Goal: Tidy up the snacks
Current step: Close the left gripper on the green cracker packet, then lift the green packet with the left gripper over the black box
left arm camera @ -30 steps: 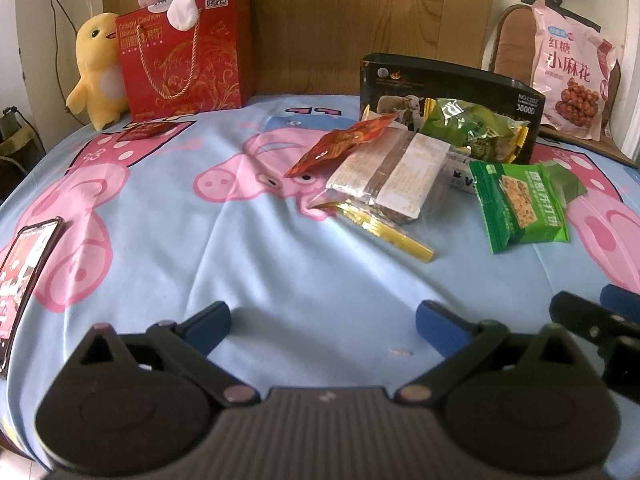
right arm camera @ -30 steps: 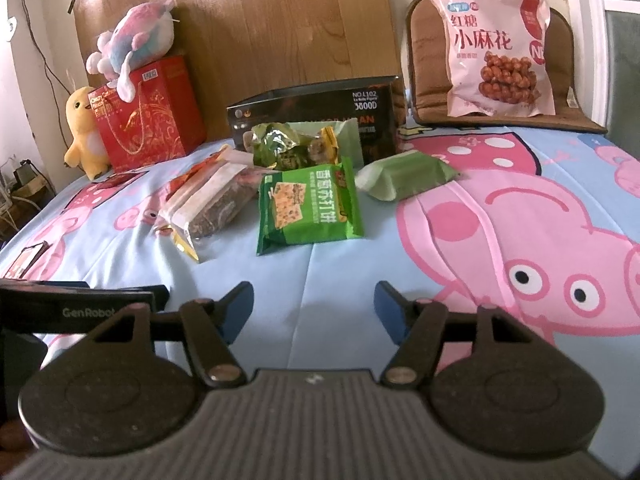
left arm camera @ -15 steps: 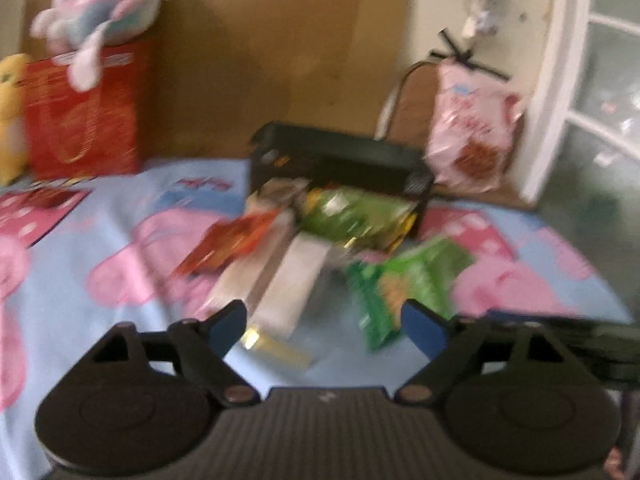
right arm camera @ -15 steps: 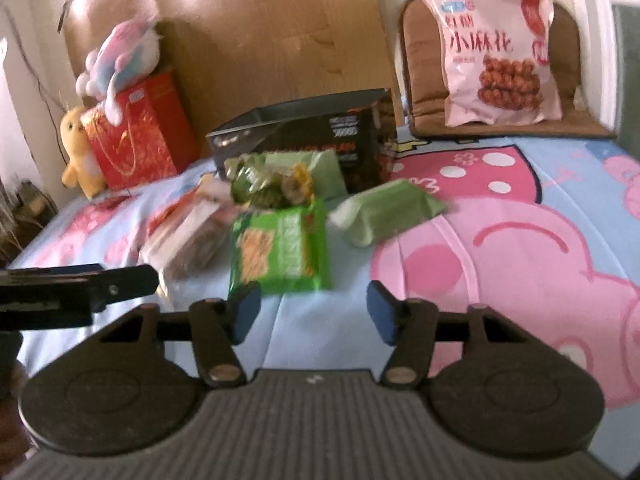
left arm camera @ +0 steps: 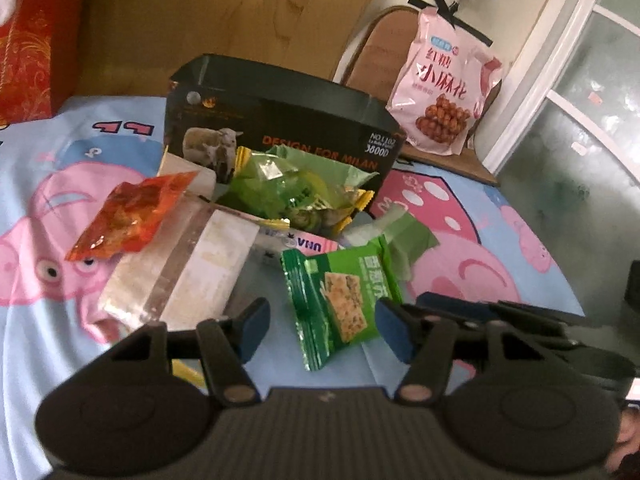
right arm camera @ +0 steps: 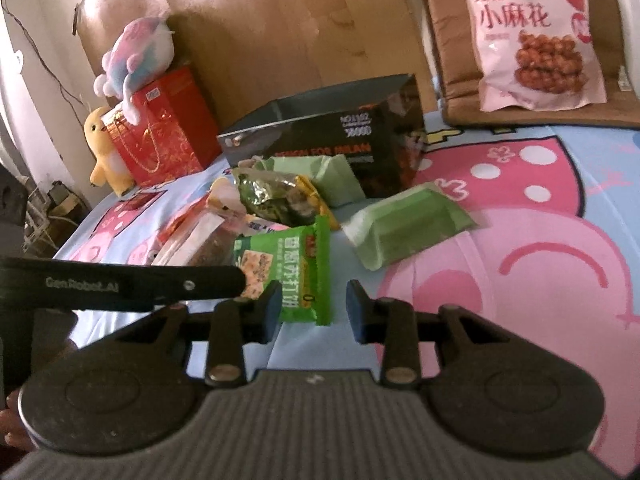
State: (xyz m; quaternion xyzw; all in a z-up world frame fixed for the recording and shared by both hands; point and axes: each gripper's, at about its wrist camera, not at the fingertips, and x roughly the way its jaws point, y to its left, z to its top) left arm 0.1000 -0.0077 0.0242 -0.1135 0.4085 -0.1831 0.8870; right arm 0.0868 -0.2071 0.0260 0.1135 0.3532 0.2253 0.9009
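On the bedspread (left arm camera: 120, 148), one black box (left arm camera: 280, 120), one green cracker packet (left arm camera: 340, 304)

My left hand-held gripper (left arm camera: 318, 326) tilts downward, jaws closing with nothing pressed between its pads. My right hand-held gripper (right arm camera: 312, 310) sits just beside it, also angled down, jaws closing, its pads gripping nothing.

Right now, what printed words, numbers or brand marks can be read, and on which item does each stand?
"DESIGN FOR MILAN", "NO.L102": black box.
"小麻花": pink bag.
"GenRobot.AI": left claw's arm.
Green cracker packet, red gift bag: print too blurred to read.
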